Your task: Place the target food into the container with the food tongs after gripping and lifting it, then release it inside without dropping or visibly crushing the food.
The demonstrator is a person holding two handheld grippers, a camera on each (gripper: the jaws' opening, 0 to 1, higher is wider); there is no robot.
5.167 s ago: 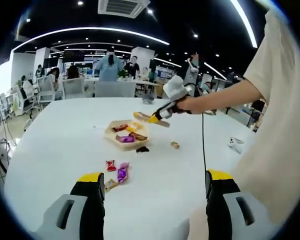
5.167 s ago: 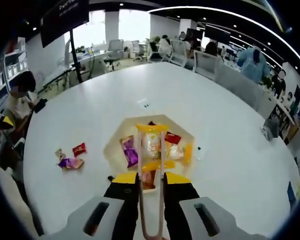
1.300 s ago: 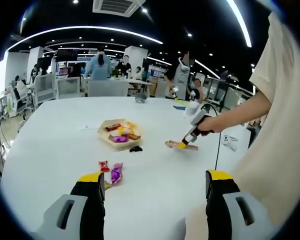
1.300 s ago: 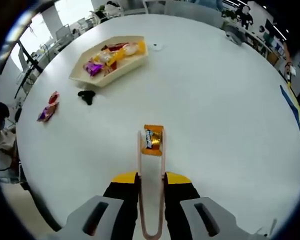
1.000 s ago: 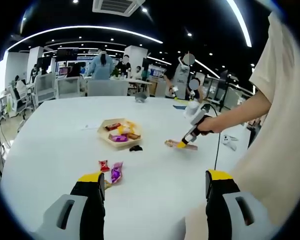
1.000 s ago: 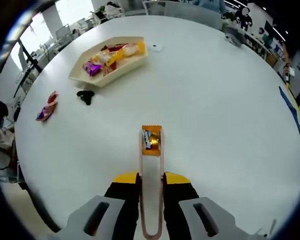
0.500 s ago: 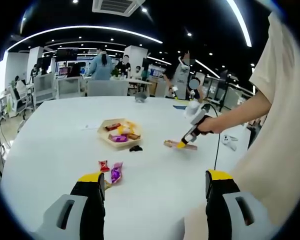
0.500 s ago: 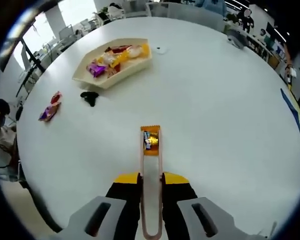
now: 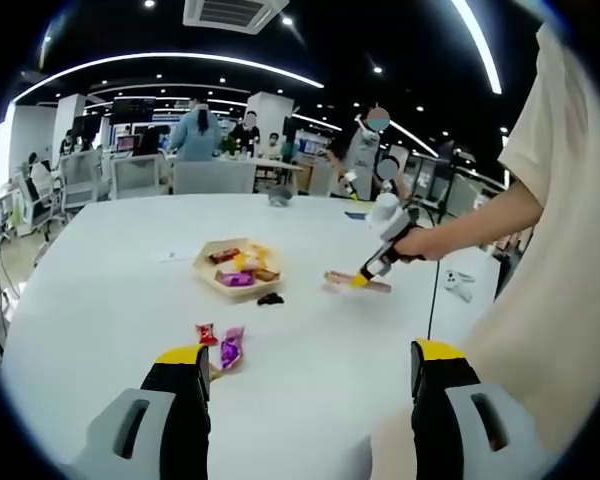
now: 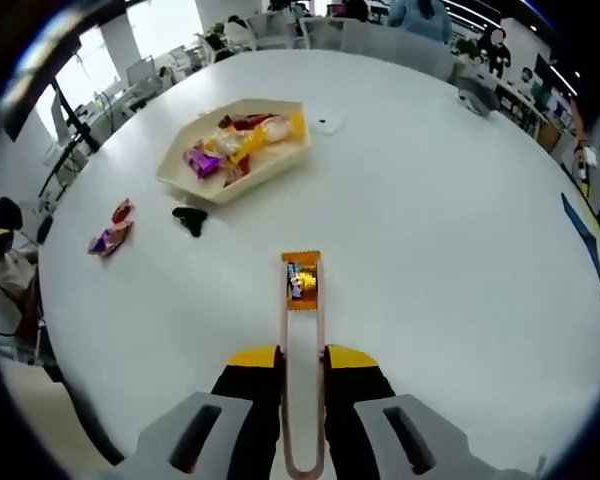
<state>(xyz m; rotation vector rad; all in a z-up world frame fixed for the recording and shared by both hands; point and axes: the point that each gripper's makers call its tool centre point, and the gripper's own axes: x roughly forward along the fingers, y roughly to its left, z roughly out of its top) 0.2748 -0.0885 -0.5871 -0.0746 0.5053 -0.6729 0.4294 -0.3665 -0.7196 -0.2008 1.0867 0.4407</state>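
The right gripper (image 10: 301,352) has its yellow-tipped jaws drawn close on the pink food tongs (image 10: 301,380), whose two thin arms run forward almost parallel and pinch a small candy (image 10: 302,279) at their tips. That candy is a flat orange-gold wrapper with crimped ends and a dark label with a blue and white mark in its middle; it looks flat and undamaged between the tong arms, held over the white table (image 10: 450,250) and well short of the container. The container (image 10: 236,147) is a shallow cream hexagonal tray farther ahead and to the left, already holding several wrapped sweets in purple, red, yellow and white. Between it and the tongs a small dark candy (image 10: 190,219) lies on the table, and farther left sit a red and a purple one (image 10: 112,230). In the left gripper view, the left gripper (image 9: 305,385) has its jaws spread wide with nothing between them, above the near table edge.
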